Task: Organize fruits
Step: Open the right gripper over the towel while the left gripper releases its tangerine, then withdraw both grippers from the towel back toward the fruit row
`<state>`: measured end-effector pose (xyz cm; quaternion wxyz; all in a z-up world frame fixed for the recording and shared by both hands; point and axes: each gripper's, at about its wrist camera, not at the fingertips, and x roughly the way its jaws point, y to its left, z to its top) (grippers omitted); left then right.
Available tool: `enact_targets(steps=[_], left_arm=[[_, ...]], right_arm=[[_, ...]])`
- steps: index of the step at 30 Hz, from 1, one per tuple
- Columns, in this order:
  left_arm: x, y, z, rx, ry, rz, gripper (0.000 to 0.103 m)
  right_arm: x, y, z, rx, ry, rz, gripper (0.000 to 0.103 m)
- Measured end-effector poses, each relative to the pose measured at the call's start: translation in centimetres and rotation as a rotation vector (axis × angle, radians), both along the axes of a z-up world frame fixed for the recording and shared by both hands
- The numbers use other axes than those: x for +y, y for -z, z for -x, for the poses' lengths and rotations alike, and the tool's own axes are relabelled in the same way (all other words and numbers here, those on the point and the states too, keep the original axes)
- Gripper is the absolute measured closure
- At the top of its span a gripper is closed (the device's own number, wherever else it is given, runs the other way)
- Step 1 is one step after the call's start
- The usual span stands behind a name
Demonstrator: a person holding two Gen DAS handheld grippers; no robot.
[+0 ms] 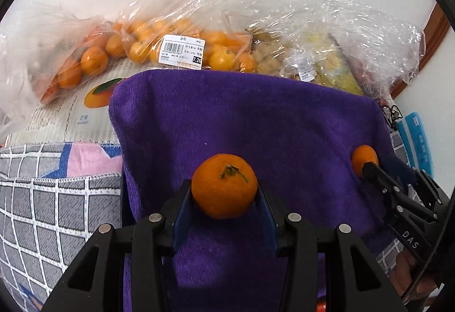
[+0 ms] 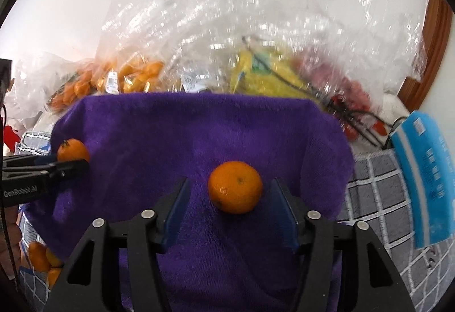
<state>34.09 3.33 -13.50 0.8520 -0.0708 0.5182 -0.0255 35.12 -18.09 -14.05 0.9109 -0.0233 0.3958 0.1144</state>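
Note:
A purple towel [image 1: 256, 118] lies spread in front of me; it also shows in the right wrist view [image 2: 199, 124]. My left gripper [image 1: 224, 192] is shut on a mandarin with a green stem [image 1: 224, 185], both blue pads touching its sides, over the towel. My right gripper [image 2: 231, 192] is open around a second mandarin [image 2: 235, 186] that rests on the towel, with gaps on both sides. The left view shows that second mandarin [image 1: 364, 157] at the right gripper's tips [image 1: 369, 168]. The right view shows the left gripper [image 2: 71, 165] with its mandarin [image 2: 72, 150].
Clear plastic bags of oranges [image 1: 93, 59] and kumquats with a price label [image 1: 182, 51] lie behind the towel, beside bags of yellow and red produce [image 2: 270, 78]. A grey checked cloth [image 1: 42, 212] covers the surface. A blue packet [image 2: 426, 184] lies right. Loose mandarins [image 2: 39, 256] sit low left.

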Motion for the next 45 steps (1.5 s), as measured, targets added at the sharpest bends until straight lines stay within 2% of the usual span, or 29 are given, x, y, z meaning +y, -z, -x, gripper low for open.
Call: enact_targets(steps=[4,13,19,26,31,36,45], left_arm=[[-0.3,-2.0,1.7,-0.048,0.006,-0.014,0.052],[-0.8,-6.6,6.7,-0.158,0.005,-0.027,0.051],[-1.2,-8.9,11.8,-0.239,0.013,-0.020,0.051],[-1.6,-9.7,16.5,-0.283,0.005,-0.033,0.051],[-1.7,-9.3,19.2,-0.282,0.008,-0.002,0.051],[-1.6,-9.3,21.6,-0.312,-0.004,-0.011,0.051],[-0.8,-9.2,24.2,-0.345,-0.005,0.024,0.051]], right_arm=[[-0.6,-1.9,1.3,-0.034,0.016,-0.019,0.038],[-1.7,-5.3,6.7,-0.102,0.049,-0.061,0.037],[-2.3,-6.4,10.6,-0.126,0.053,-0.079,0.037],[-3.6,-7.5,15.3,-0.161,0.070,-0.113,0.037],[-3.9,-7.3,17.6,-0.112,0.067,-0.126,0.037],[-4.1,-7.0,20.0,-0.152,0.054,-0.129,0.037],[-4.6,-5.4,22.1,-0.146,0.035,-0.152,0.036]])
